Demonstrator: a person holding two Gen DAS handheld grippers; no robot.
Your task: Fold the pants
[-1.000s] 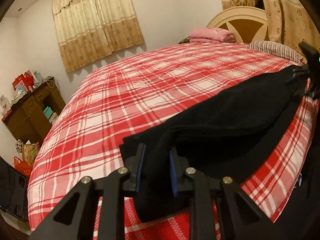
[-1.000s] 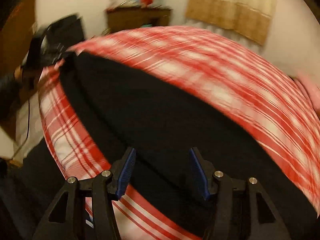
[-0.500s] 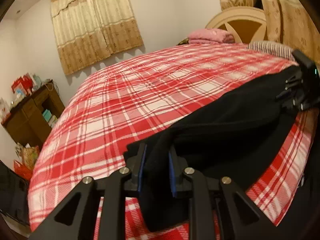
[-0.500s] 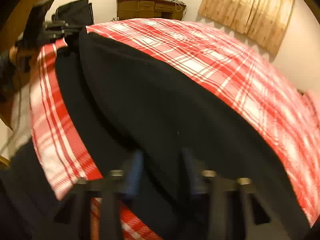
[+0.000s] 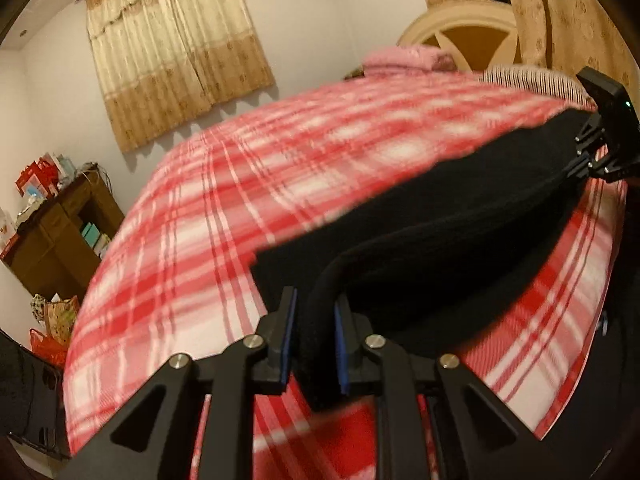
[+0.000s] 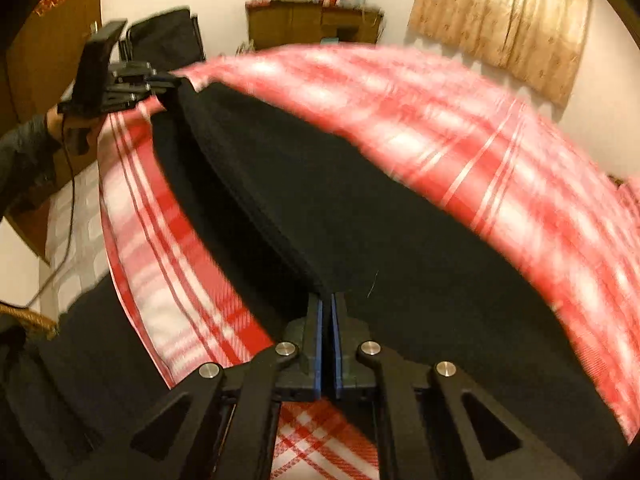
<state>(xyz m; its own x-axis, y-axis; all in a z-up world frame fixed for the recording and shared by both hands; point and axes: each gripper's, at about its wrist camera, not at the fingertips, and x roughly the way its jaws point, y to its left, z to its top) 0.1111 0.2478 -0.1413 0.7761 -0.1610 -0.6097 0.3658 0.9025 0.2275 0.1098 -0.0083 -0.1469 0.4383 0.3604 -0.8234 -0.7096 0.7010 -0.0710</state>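
Left view: left gripper [image 5: 312,340], blue-padded, clamped on a thick rolled hem of the black pants [image 5: 440,248]; soft matte cloth stretched right across the red plaid bedspread [image 5: 224,216] to the far right gripper [image 5: 580,168].

Right view: right gripper [image 6: 327,344], pads nearly touching, pinching the near pants edge [image 6: 360,220]; seam ridge running far left.

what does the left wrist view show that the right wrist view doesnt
Only the left wrist view: the headboard, a pink folded blanket and a striped pillow. Only the right wrist view: the person's hand and sleeve holding the left tongs. Both: the black pants on the red plaid bedspread, the wooden cabinet, beige curtains, and each tongs shut on the pants, including the right tongs.
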